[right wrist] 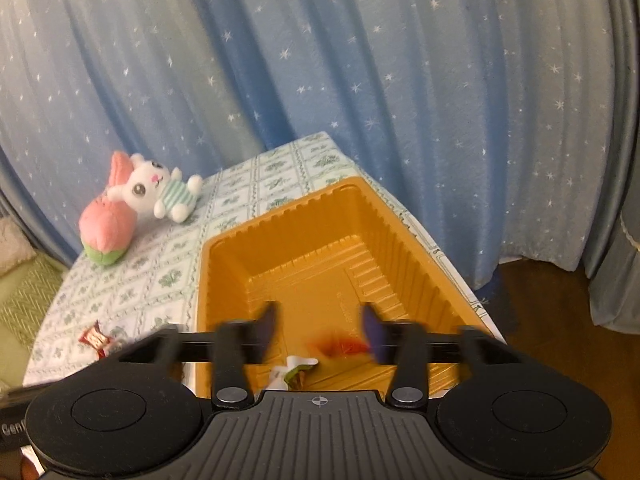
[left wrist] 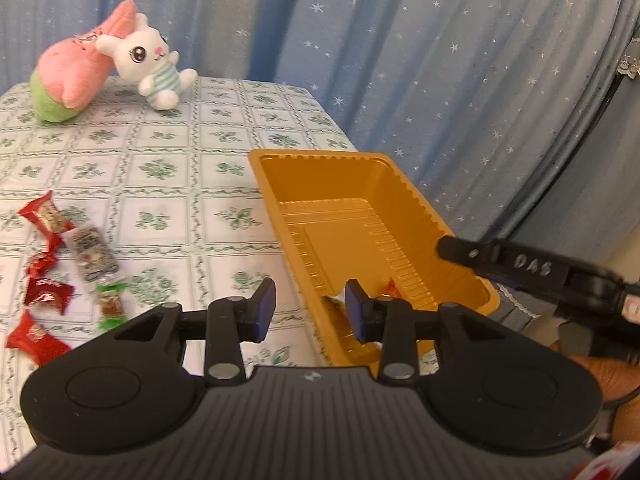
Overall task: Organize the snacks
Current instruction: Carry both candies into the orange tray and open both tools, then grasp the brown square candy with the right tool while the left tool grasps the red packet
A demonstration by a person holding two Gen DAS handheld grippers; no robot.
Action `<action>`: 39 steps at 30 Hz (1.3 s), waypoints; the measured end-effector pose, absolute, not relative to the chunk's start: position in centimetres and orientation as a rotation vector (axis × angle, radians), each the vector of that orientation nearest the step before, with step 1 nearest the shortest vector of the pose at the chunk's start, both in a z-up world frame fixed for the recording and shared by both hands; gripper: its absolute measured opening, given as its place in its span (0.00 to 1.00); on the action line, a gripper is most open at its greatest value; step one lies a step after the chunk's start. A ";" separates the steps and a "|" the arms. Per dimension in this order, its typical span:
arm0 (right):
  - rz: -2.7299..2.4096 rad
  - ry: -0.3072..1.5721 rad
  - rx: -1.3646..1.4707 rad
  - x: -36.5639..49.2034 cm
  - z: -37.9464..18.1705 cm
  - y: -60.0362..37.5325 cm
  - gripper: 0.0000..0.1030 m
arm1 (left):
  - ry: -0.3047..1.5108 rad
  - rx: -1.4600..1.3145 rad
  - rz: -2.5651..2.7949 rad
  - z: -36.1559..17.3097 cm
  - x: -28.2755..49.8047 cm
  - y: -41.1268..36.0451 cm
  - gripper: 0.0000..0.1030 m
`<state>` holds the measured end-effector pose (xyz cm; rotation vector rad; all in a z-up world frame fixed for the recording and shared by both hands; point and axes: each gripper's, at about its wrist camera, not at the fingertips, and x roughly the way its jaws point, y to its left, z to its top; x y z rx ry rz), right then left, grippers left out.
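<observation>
Two wrapped snacks (right wrist: 316, 356) lie at the near end of the ribbed golden plastic tray (right wrist: 224, 264); loose red-wrapped snacks (left wrist: 48, 264) at nine o'clock on the tabletop (left wrist: 168, 184). Left tongs (left wrist: 310, 310) and right tongs (right wrist: 320, 330) both stand apart, gripping nothing.

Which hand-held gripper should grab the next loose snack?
Left. The left hand-held gripper is open and empty beside the wrapped snacks on the table; the right hand-held gripper hangs over the gold tray.

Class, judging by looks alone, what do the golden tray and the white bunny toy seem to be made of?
Golden tray: likely thin moulded plastic with a glossy metallic finish, given its ribbed walls and its sheen.
White bunny toy: soft plush fabric, probably stuffed, given its fuzzy surface, rounded limbs and stitched-looking face.
</observation>
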<state>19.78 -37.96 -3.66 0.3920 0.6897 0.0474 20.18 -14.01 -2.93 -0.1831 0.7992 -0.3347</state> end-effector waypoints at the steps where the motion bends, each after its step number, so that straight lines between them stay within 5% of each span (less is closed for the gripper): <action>1: 0.044 0.690 0.392 19.6 -3.4 -38.0 0.55 | 0.798 -0.181 -0.329 -2.8 19.9 -13.7 0.34; 22: 0.099 0.695 0.358 9.0 0.6 -31.0 0.55 | 0.765 -0.153 -0.134 -1.3 8.9 -3.9 0.68; 39: 0.208 0.744 0.269 6.0 -0.5 -23.3 0.56 | 0.747 -0.173 0.013 -1.2 4.0 4.0 0.76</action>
